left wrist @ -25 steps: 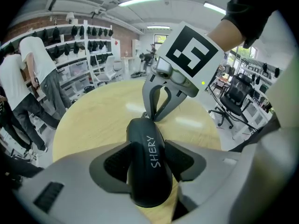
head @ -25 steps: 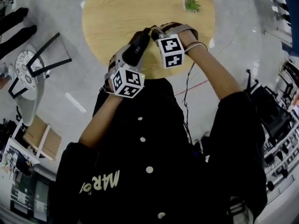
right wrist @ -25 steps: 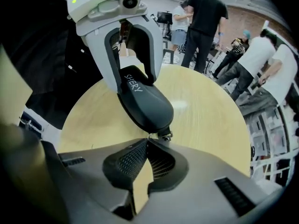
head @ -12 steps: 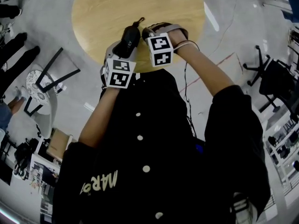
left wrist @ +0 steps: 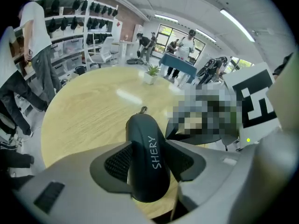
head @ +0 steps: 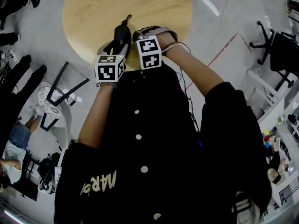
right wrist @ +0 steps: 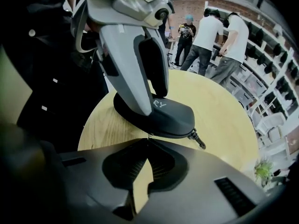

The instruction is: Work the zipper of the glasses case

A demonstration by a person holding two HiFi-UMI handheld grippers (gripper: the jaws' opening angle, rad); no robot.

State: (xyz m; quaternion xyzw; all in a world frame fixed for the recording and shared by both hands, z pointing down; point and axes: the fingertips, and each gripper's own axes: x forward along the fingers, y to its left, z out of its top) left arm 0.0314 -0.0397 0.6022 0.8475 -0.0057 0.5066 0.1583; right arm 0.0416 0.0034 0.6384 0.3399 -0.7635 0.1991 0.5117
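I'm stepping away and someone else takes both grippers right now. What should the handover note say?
Left gripper: jaws clamped on the glasses case, holding it over the near edge of the round table.
Right gripper: jaws shut, tips at the case's seam, apparently pinching the small zipper pull.
Done: case gripped, pull seemingly caught.
Left: run the zipper along the seam. The case looks closed from here, but how far the zipper has travelled cannot be seen.
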